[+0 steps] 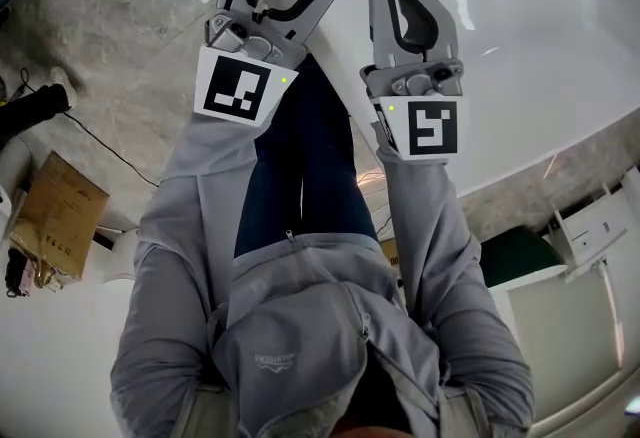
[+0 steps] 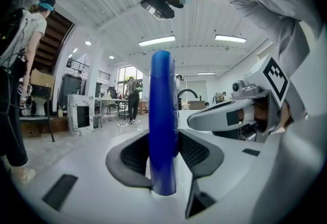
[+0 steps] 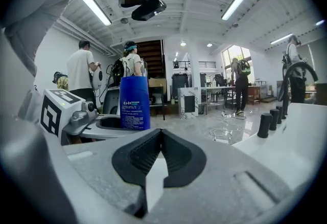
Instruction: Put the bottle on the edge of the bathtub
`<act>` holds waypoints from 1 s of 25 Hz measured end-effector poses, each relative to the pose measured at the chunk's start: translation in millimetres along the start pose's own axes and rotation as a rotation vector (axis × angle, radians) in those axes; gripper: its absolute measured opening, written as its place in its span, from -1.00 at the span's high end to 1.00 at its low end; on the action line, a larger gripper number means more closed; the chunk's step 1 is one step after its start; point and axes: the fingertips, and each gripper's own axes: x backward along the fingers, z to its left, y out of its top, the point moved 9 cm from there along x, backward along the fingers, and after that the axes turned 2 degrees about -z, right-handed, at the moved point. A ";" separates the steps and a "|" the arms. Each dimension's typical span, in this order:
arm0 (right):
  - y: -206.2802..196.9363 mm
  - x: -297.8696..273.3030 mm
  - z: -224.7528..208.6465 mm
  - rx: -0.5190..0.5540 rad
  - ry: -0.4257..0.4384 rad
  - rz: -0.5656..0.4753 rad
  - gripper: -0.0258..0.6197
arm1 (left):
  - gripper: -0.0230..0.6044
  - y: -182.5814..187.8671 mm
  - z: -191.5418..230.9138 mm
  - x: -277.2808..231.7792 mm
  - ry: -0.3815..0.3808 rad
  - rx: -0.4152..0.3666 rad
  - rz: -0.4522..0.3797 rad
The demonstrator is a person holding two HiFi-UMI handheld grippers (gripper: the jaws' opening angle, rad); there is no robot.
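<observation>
**Blue bottle held upright in the left jaws above the near end of the bathtub**

The left gripper [image 2: 163, 155] has its jaws closed on the blue bottle [image 2: 162, 90]. The dark ribbed pads press on either side of the bottle's lower half. The bottle stands upright between them and its rounded top rises well above the jaws. In the right gripper view its label, with white print, faces the camera.

The right gripper [image 3: 161, 138] holds nothing. Its jaws are drawn together, the pads meeting at the tips with only a thin wedge of gap lower down. It sits just beside the left gripper, and both point the same way.

From the head view the bottle shows over the near end of the white bathtub [image 1: 560, 46], close to where the tub's outer wall meets the grey marbled floor [image 1: 130, 16]. How high it is above the rim cannot be told, and no view shows it resting on anything but the jaws. The right gripper is over the tub's white surface, further in than the left.

In the right gripper view a row of black knobs [image 3: 271, 119] stands on the white rim at the right.

The person holding the grippers wears a grey zipped top [image 1: 300, 326] and dark trousers. A cardboard box [image 1: 55, 216] lies on the floor off to the left, well apart from the tub. Other people stand in the room behind.
</observation>
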 end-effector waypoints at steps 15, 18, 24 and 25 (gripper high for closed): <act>-6.5 -14.8 -5.4 -0.008 0.012 0.031 0.91 | 0.40 -23.9 6.1 -14.5 -0.013 0.021 0.012; -6.8 -14.9 -5.2 -0.011 0.014 0.033 0.91 | 0.40 -24.5 5.3 -13.5 -0.018 0.026 0.010; -6.8 -18.2 -3.9 -0.012 0.018 0.034 0.91 | 0.40 -27.0 5.8 -12.6 -0.036 0.020 -0.002; -6.1 -17.9 -3.8 -0.012 0.018 0.034 0.91 | 0.40 -26.9 5.7 -13.2 -0.041 0.021 -0.002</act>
